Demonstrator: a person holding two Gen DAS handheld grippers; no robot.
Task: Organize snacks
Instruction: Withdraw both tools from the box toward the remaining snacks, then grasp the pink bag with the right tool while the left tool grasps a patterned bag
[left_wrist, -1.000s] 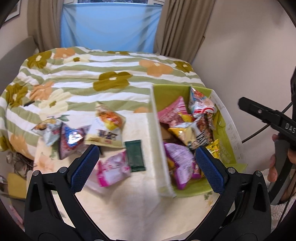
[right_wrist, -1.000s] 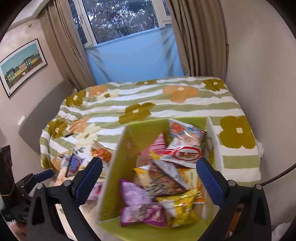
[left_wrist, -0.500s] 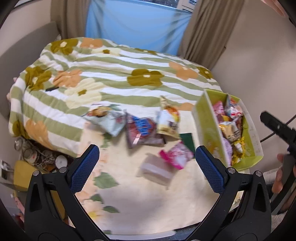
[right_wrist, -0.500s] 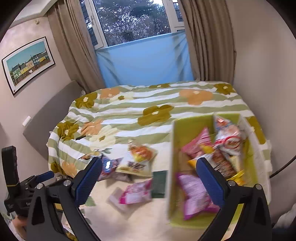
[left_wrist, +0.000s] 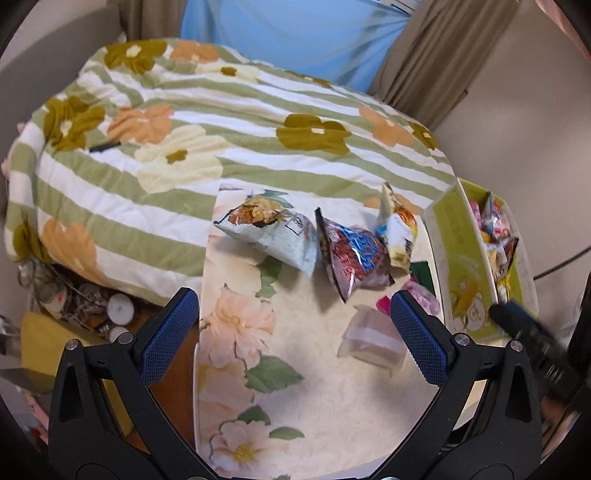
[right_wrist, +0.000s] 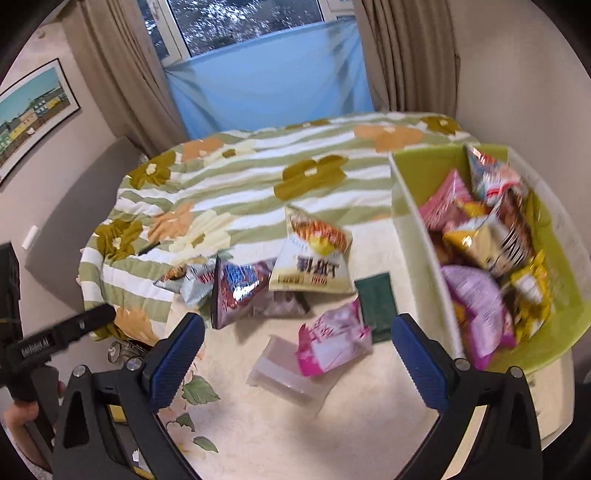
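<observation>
Ahead of the spread, empty right claw, nearer than the equally spread left claw: pink snack bag on the counter, long axis slanting toward the green box to its right.

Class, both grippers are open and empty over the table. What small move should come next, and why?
Probably lower the right gripper onto the pink packet. It lies loose on the table between the open fingers, beside the green box that already holds snacks, so it looks like the shortest pick and carry.
</observation>
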